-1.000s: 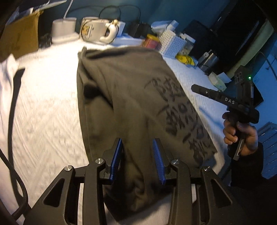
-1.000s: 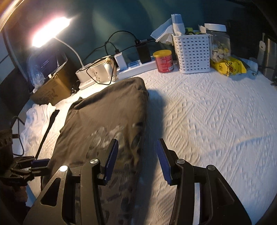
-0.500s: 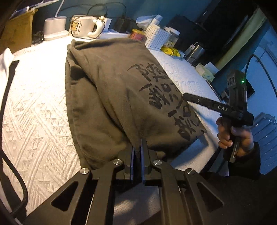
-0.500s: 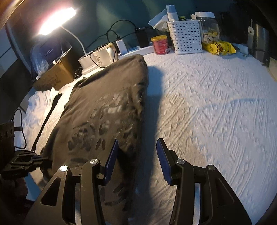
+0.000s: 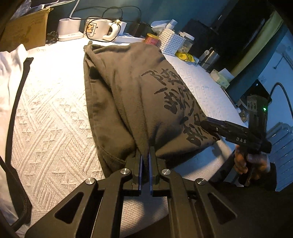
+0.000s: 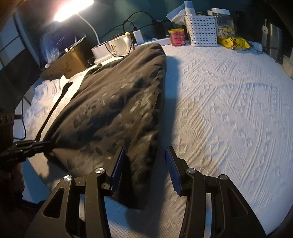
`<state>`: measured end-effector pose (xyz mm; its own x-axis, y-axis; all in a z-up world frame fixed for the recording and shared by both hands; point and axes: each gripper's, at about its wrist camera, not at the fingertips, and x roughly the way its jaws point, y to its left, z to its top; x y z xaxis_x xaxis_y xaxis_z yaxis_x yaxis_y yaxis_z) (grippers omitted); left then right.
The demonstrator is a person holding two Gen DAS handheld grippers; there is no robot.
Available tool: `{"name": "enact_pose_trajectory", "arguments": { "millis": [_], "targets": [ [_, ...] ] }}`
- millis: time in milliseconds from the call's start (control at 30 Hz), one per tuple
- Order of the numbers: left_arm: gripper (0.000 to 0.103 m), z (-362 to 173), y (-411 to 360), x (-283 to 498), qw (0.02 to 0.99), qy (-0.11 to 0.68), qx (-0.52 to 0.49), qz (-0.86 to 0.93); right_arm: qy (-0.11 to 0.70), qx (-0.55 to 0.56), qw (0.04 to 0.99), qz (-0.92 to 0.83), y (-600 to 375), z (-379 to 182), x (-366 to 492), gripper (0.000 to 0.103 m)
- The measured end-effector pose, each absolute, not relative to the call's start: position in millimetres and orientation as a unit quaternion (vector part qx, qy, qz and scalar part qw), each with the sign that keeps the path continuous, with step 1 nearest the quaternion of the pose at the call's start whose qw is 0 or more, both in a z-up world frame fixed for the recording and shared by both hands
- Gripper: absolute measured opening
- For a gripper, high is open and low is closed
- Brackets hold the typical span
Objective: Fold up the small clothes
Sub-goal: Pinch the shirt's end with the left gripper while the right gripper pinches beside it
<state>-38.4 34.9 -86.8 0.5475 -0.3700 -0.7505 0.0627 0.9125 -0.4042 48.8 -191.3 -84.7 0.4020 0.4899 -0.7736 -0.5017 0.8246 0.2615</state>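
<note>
Left tool [image 5: 145, 161]: jaws pinched tight on the near hem of an olive-grey T-shirt [image 5: 128, 95], cloth bunched between the blue pads and drawn up into a ridge running toward 12 o'clock. Also seen in the right wrist view at 9 o'clock [image 6: 39, 144], nipping the same near edge.

T-shirt: folded lengthwise, lying along the middle of a white quilted counter cover [image 5: 51, 117], far end toward 12 o'clock near the clutter, near end at the counter's front edge. Black printed characters [image 5: 175, 98] on the right half, running from centre toward 4 o'clock in the left wrist view.

Right tool [image 6: 144, 164]: jaws standing wide apart, nothing pressed between the pads. Poised over the T-shirt's near right corner; left pad [image 6: 118, 164] above the cloth, right pad above bare cover. From the left wrist view, tool at 4 o'clock [image 5: 216, 128], tip just over the printed corner, gripped by a hand [image 5: 250, 161] in a dark sleeve; contact with the cloth not clear.

At 12 o'clock in the right wrist view: lit desk lamp [image 6: 73, 11], white mug [image 6: 117, 45], red tin [image 6: 176, 37], white perforated basket [image 6: 201, 31], clear jar [image 6: 224, 23], yellow packet [image 6: 234, 43]. At 10 o'clock: cardboard box [image 6: 64, 62] and a white garment [image 6: 44, 95] with a black strap across it.
</note>
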Motion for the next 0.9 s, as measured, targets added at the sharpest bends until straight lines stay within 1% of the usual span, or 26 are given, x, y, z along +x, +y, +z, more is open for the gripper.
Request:
{"name": "enact_pose_trajectory", "arguments": {
  "millis": [267,333,367,400,500,567,733,900],
  "targets": [
    [0.005,-90.8,32.2,-39.9,0.867,0.461,-0.147,-0.117,0.443,-0.017,0.845,0.299,-189.9,-86.0,29.5,0.048],
    [0.006,-91.9,31.9,-40.4,0.868,0.461,-0.144,-0.112,0.441,-0.022,0.844,0.305,-186.3,-86.9,23.8,0.029],
    [0.007,-92.2,31.5,-40.9,0.869,0.461,-0.140,-0.109,0.438,-0.030,0.845,0.304,-183.6,-87.3,20.7,0.027],
    [0.009,-92.4,30.4,-41.9,0.871,0.460,-0.135,-0.105,0.432,-0.042,0.849,0.302,-181.0,-87.3,17.8,0.019],
    [0.010,-92.1,27.3,-45.1,0.875,0.459,-0.120,-0.096,0.417,-0.072,0.855,0.300,-175.5,-87.5,9.3,0.012],
    [0.010,-91.0,24.4,-47.7,0.878,0.458,-0.107,-0.089,0.418,-0.078,0.854,0.300,-174.1,-87.1,5.2,0.011],
    [0.010,-93.5,29.0,-50.9,0.875,0.458,-0.126,-0.089,0.415,-0.085,0.855,0.299,-173.5,-86.4,-6.3,0.011],
    [0.011,-91.7,24.8,-55.8,0.876,0.460,-0.116,-0.084,0.411,-0.095,0.858,0.293,-172.8,-84.9,-18.7,0.011]
  ]
}}
